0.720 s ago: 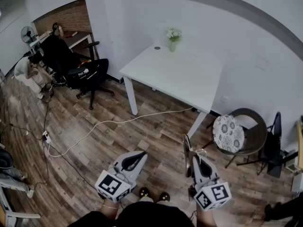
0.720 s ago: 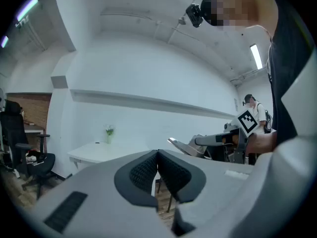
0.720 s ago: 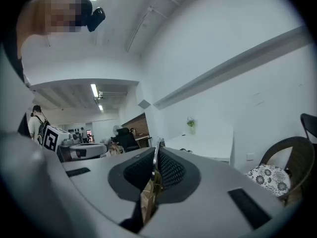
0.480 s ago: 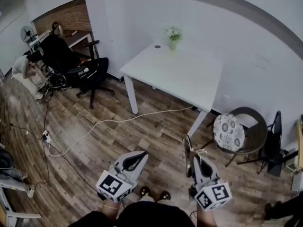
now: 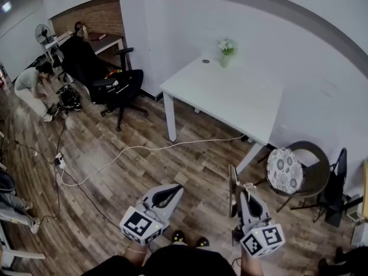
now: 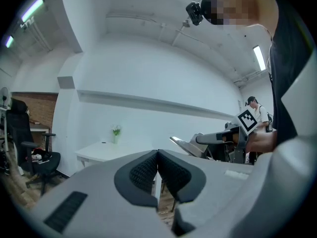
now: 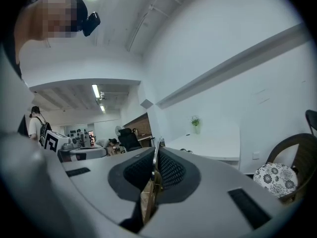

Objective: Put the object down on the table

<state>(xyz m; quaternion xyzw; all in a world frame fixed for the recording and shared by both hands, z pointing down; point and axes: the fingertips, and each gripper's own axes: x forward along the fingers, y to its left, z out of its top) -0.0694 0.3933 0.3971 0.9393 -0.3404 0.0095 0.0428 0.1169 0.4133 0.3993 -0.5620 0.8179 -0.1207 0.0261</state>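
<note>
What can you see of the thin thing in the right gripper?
A thin flat object, seen edge-on: silvery along its upper edge, tan lower down. It stands roughly upright, clamped between the dark ribbed pads of the right gripper and poking past their tips. From the head view it is a dark narrow slab held above the wooden floor, short of the white table. What it is I cannot tell.

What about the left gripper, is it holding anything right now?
No, the left gripper is shut on itself, with nothing between its jaws.
</note>
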